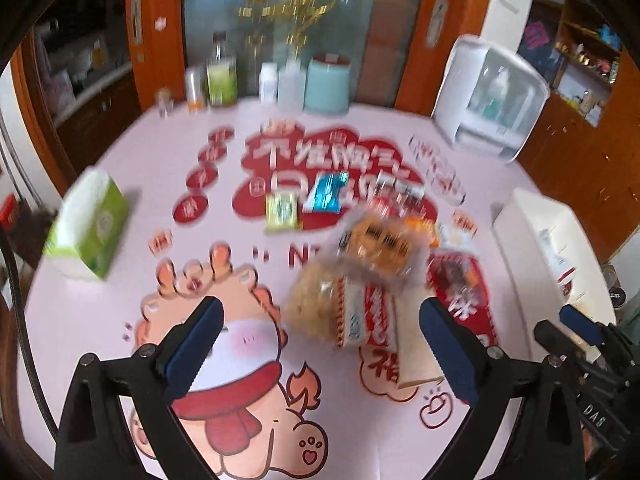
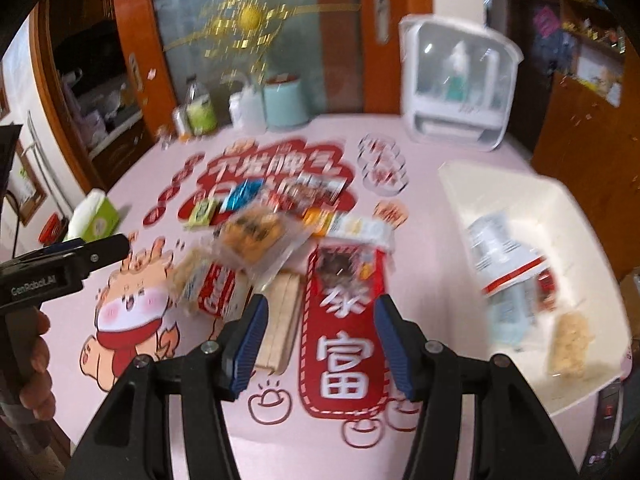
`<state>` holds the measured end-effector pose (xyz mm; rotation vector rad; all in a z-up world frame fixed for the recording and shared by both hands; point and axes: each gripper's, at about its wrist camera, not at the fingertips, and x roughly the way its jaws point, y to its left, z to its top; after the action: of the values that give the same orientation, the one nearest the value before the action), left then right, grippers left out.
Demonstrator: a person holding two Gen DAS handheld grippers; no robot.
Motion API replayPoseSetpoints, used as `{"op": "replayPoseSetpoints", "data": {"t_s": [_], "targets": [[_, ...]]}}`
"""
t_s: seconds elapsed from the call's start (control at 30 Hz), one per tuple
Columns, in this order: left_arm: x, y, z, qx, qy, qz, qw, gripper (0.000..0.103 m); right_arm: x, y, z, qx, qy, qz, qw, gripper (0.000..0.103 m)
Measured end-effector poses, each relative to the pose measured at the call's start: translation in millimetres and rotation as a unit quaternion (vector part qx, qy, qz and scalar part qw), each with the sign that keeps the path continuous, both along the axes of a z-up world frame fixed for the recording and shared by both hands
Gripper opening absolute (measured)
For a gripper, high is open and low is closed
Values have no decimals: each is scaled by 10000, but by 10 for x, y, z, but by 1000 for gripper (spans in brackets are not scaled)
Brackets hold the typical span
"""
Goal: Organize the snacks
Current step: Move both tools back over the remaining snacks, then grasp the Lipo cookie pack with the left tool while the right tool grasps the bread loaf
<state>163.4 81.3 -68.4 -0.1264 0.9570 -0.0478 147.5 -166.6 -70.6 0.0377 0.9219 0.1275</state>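
snack pile (image 2: 272, 248) lies left of bin (image 2: 472, 184).

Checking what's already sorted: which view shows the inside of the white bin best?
The right wrist view: the white bin is seen from above, its inside open to view with a few packets in it. The left wrist view catches only its outer side at the right edge.

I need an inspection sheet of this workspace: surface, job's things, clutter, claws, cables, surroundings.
Surface: pink table mat with red cartoon prints.
Job's things: snack packets piled mid-table; white bin holds some packets.
Clutter: tissue box, bottles and a jar along the far edge, white clear-fronted container.
Claws: left claw open, empty; right claw open, empty.
Cables: dark cord at the left edge.
Surroundings: wooden cabinets, glass door.
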Motion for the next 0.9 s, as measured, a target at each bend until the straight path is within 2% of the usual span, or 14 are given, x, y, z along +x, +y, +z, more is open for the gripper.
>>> {"op": "replayPoseSetpoints", "data": {"t_s": [0.17,0.3,0.47,0.53,0.7,0.9], "targets": [[111,-36,-369,-135,399,-50,9991,98,137,175,-444,220,568,210,9979,56],[167,-142,-548,-23,543,-200,9983,97,212,347,-707,358,904,413,9944,56],[248,-209,-712,-74,770,-281,9966,89,308,523,-933,440,1185,592,9902,56],[274,-230,-774,-177,880,-315,9955,82,339,557,-982,389,1222,601,9899,56],[334,-257,-901,-444,1102,-328,9924,79,378,573,-1023,267,1165,597,9910,57],[405,-307,-1034,-735,1327,-330,9879,69,392,551,-1039,307,1184,660,9903,61]]}}
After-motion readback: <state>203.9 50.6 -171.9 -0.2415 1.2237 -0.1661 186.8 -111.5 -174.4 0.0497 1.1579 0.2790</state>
